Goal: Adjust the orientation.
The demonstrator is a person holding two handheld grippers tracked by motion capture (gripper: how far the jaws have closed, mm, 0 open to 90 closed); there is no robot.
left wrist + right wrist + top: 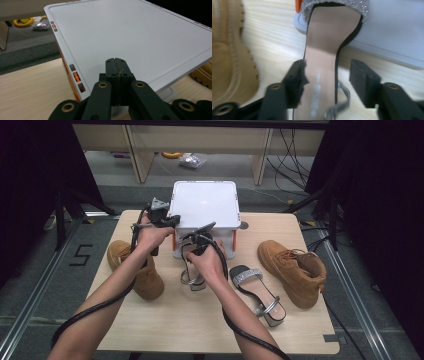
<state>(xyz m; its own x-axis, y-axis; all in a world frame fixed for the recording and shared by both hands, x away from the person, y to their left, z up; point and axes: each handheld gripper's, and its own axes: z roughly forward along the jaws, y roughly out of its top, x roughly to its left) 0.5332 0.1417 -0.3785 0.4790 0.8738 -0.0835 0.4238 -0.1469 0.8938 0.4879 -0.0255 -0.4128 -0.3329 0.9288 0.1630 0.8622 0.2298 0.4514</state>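
Now the right gripper straddles a sandal propped against the box, jaws spread, one pad touching. Centre both pads on the sole before squeezing. The left gripper, jaws pressed together, rests on the lid; keep it steady.

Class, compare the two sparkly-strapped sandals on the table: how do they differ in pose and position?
The sandal by the box leans with its toe propped against the white box; the other sandal lies flat on the table. The leaning sandal sits between the open jaws of the right gripper; the flat sandal lies untouched, apart from both grippers. Both share a glittery toe strap and a silver ankle strap.
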